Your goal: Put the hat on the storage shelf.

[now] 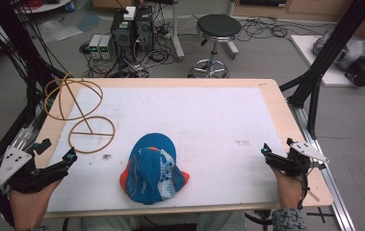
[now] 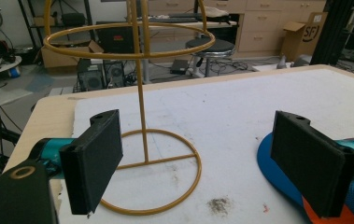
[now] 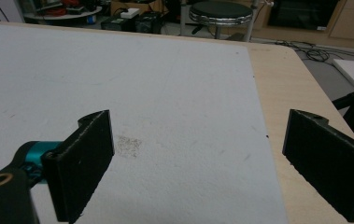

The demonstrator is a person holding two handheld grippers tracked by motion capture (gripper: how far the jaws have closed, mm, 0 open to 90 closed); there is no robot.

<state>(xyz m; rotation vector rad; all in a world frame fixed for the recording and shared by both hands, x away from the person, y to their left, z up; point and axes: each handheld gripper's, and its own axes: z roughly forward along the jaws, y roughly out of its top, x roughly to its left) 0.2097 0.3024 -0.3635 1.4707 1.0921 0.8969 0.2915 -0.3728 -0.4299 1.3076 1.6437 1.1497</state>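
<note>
We're sitting with both grippers parked at the near corners of the table point(image 1: 276, 103), and the blue cap point(image 1: 153, 168) with its orange brim is lying crown-up at the near edge between them. The wire hat stand point(image 1: 81, 113) is waiting back left. The left gripper point(image 1: 57, 161) is gaping wide with nothing in it, and the right gripper point(image 1: 279, 156) is the same. We're guessing the cap's light, soft and floppy, so we're leaning toward pinching the stiffer brim or a fold of the crown rather than squashing the middle.
</note>
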